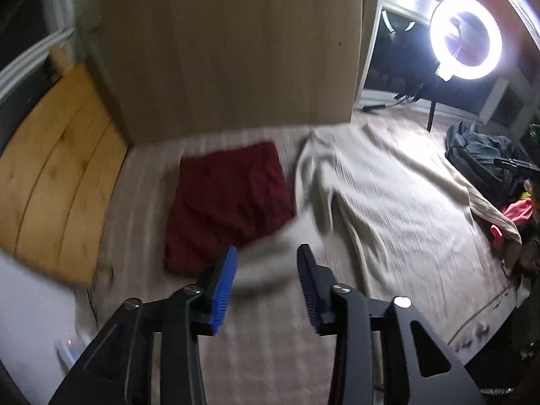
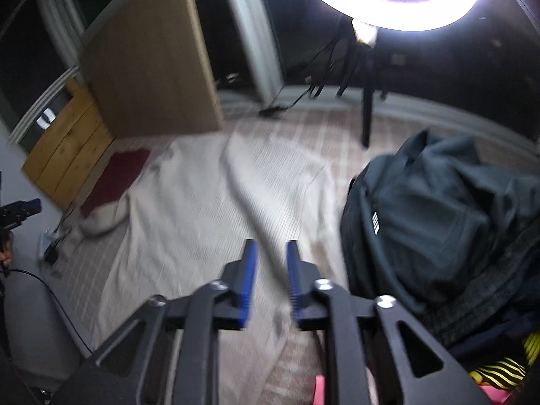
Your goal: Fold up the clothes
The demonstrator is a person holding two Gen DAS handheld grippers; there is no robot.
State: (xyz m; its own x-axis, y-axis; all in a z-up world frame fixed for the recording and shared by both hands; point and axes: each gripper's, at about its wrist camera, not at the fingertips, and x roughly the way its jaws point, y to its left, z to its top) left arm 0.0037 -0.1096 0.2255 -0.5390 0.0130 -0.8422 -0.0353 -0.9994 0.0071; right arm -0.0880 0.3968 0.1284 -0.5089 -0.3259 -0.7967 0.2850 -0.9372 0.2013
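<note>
A large cream ribbed garment (image 1: 388, 195) lies spread on the carpet, and the right wrist view looks down on it (image 2: 202, 202). Left of it sits a folded dark red garment (image 1: 229, 199), small and far off in the right wrist view (image 2: 118, 175). My left gripper (image 1: 268, 248) is open above the cream garment's left end. A blurred whitish sleeve end (image 1: 270, 266) shows in the gap, and the blue pads do not press on it. My right gripper (image 2: 270, 242) is open over the cream garment with nothing between its fingers. The left gripper (image 2: 20, 211) also shows at the left edge of the right wrist view.
A pile of dark clothes (image 2: 438, 219) lies to the right, with pink and yellow-striped items (image 2: 499, 371) under it. A lit ring light (image 1: 465, 37) stands on a stand at the back right. A tall wooden panel (image 1: 229, 50) and low wooden drawers (image 1: 57, 175) stand behind. Cables (image 2: 50, 290) run on the left.
</note>
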